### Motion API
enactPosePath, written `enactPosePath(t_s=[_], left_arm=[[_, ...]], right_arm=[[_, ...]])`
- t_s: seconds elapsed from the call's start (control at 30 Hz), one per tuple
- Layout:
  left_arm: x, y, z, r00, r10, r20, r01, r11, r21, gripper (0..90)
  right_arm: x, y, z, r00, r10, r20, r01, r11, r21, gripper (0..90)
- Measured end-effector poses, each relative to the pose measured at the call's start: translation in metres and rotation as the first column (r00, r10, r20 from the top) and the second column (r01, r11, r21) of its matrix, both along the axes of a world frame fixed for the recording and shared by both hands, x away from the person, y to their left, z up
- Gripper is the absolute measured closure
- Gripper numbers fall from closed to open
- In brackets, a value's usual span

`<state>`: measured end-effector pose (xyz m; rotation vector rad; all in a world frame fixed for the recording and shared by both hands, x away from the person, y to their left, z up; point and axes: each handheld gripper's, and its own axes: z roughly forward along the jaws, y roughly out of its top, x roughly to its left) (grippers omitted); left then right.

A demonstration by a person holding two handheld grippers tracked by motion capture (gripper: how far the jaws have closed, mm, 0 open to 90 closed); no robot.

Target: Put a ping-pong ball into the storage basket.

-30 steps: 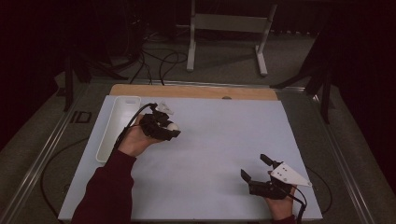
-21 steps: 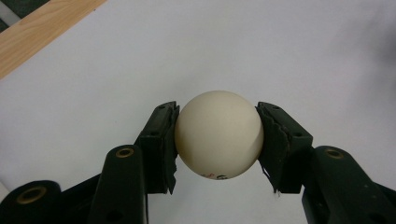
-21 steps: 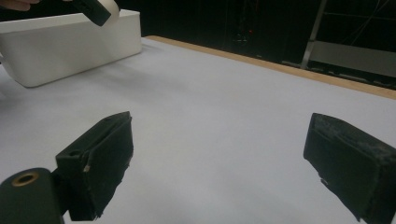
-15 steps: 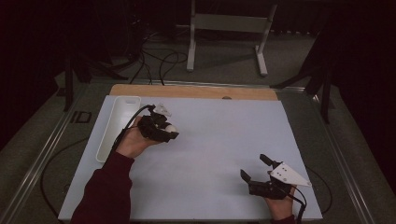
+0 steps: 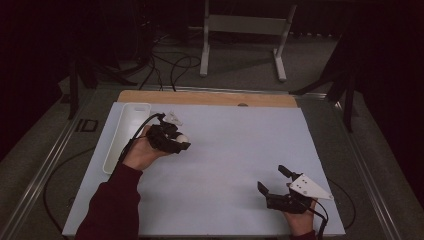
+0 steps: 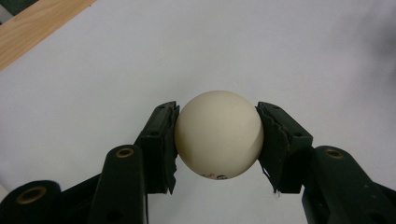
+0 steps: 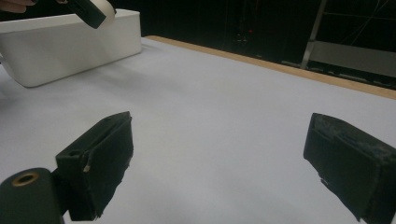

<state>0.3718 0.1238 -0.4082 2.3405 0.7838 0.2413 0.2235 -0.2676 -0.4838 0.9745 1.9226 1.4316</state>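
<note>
Left gripper [image 6: 218, 140]: closed on white ball [image 6: 218, 134], pads pressing both sides, just right of the white tray [image 5: 125, 131], above the sheet. Right gripper [image 7: 219, 163]: jaws wide apart, nothing between them, well clear of the tray toward the near right corner. Risk, as judged: smooth round surface, narrow pad contact; slip and roll-away likely on any loosening or jolt. Ball round: no long axis, no pointing direction; small print on underside.
</note>
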Motion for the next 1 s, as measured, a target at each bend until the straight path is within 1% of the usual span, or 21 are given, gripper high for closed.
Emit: enactPosePath(t_s=[0.7,0.8,1.0], left_arm=[[-0.001,0.006,-0.005,0.9999,0.011,-0.012,-0.011,0.9999,-0.006,51.2],[-0.002,0.008,-0.006,0.9999,0.008,-0.015,-0.008,1.0000,-0.001,51.2],[-0.003,0.011,-0.003,0.9999,0.013,-0.007,-0.013,0.9999,-0.007,51.2]], right_arm=[[0.001,0.001,-0.001,0.9999,0.009,-0.007,-0.009,1.000,-0.009,8.1],[0.001,0.001,-0.001,0.9999,0.009,-0.007,-0.009,1.000,-0.009,8.1],[0.001,0.001,-0.001,0.9999,0.009,-0.007,-0.009,1.000,-0.006,8.1]])
